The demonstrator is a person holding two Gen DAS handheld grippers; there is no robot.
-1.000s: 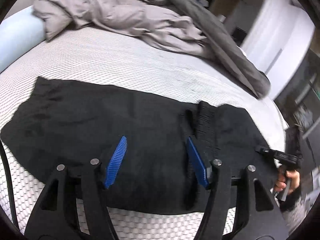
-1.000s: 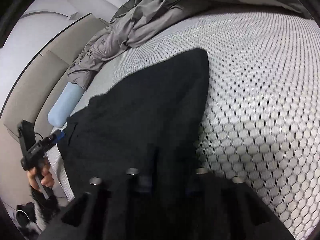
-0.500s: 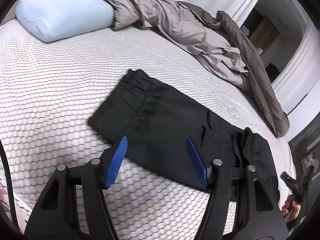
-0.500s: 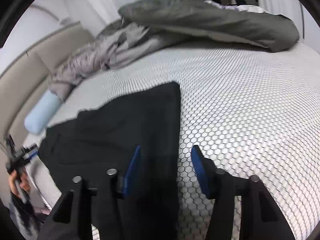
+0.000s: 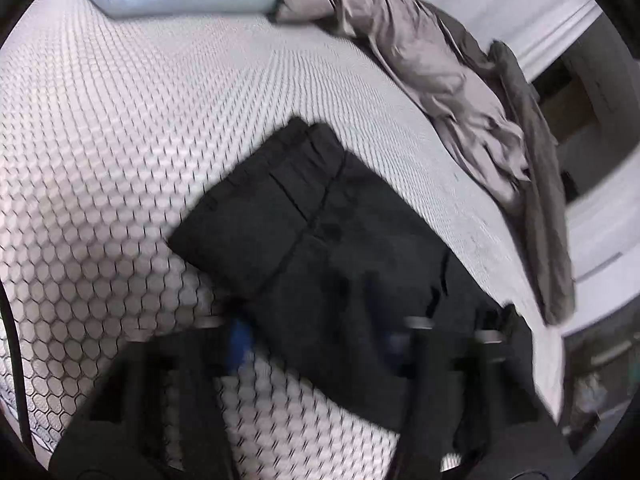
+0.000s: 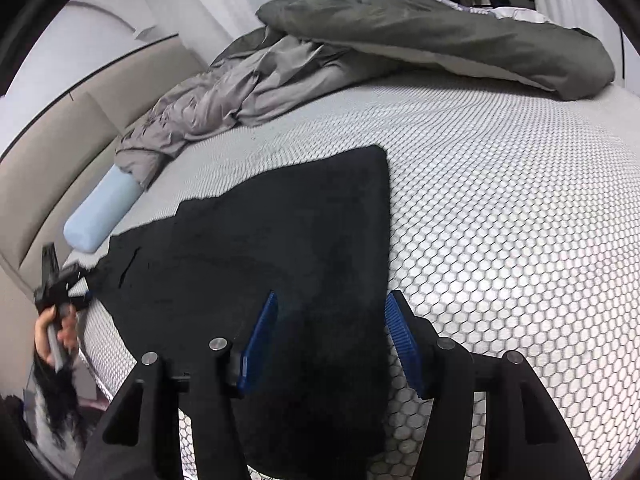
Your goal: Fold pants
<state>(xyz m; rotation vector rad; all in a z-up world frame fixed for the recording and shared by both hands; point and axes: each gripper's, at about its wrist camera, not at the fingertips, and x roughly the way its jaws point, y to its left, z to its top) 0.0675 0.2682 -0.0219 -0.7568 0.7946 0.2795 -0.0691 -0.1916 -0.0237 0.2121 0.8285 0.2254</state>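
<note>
The black pants (image 6: 280, 272) lie flat on the honeycomb mattress (image 6: 500, 220). The right gripper (image 6: 332, 344) hovers released above them; the left gripper (image 5: 316, 344), blurred at six o'clock, is closing over the pants' edge.

item: black pants (image 6: 280, 232), also seen from the other end (image 5: 320, 248)
fabric: dark, matte, soft-looking
state: laid flat, folded lengthwise into one long strip
pose: stretched across the honeycomb-patterned mattress (image 6: 500, 200), edges fairly straight
waist end: gathered elastic band and a pocket seam show in the left wrist view
far end: squared corner, lying flat in the right wrist view
</note>
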